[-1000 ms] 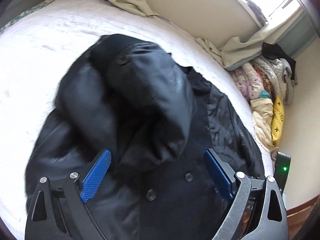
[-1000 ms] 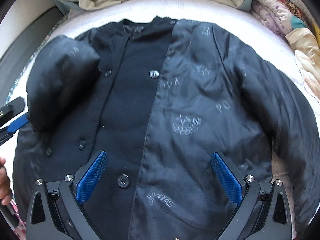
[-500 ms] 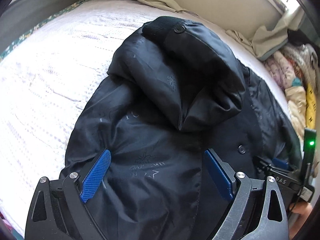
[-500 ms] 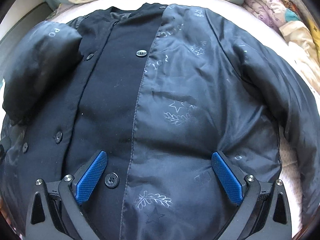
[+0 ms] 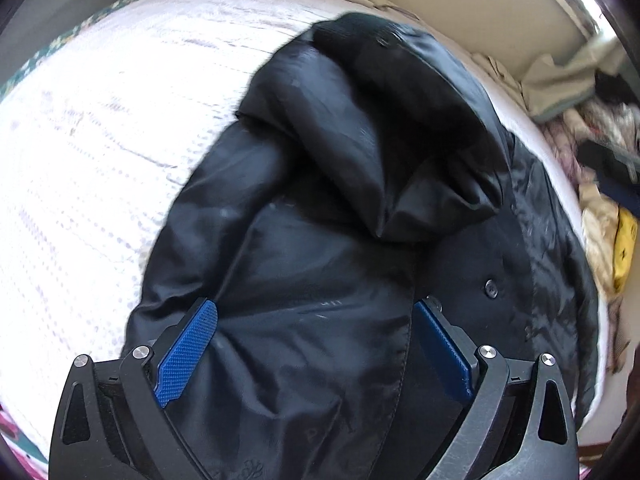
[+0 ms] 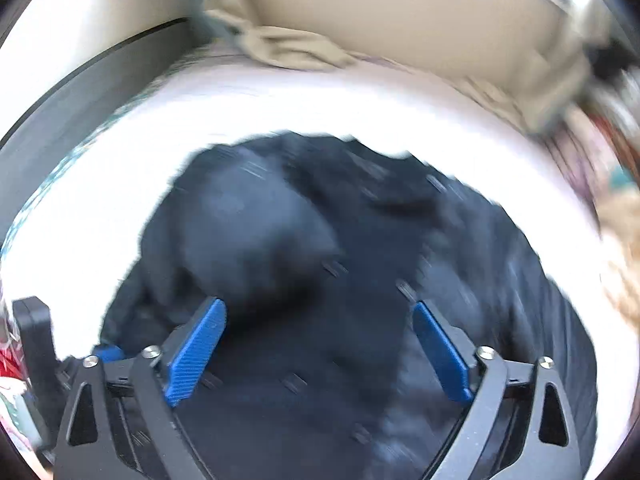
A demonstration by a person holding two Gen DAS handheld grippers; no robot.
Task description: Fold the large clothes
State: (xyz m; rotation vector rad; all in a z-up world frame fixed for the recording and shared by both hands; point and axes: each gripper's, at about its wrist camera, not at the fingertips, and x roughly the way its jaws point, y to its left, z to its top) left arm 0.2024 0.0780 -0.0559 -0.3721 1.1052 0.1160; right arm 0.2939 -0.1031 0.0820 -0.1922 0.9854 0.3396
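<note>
A large black coat (image 5: 360,160) lies spread on the white bed cover (image 5: 100,140), with one sleeve folded across its chest and the shiny lining showing. My left gripper (image 5: 314,306) hovers open just over the coat's near left panel, with cloth below the blue pads (image 5: 188,352) but not pinched. The right wrist view is motion-blurred. There my right gripper (image 6: 318,304) hangs higher above the coat (image 6: 360,260); its jaws are closing slightly, still wide, with nothing held between them. The left gripper's black body (image 6: 36,340) shows at the left edge.
A beige cloth (image 5: 560,80) is bunched against the wall behind the bed. A pile of mixed clothes with a yellow piece (image 5: 624,248) sits at the bed's right end. Bare white cover (image 6: 280,108) stretches left of and beyond the coat.
The right gripper has lifted and pulled back from the coat, so the whole coat now shows smaller and blurred. The left gripper has shifted over the coat's left panel and sunk slightly.
</note>
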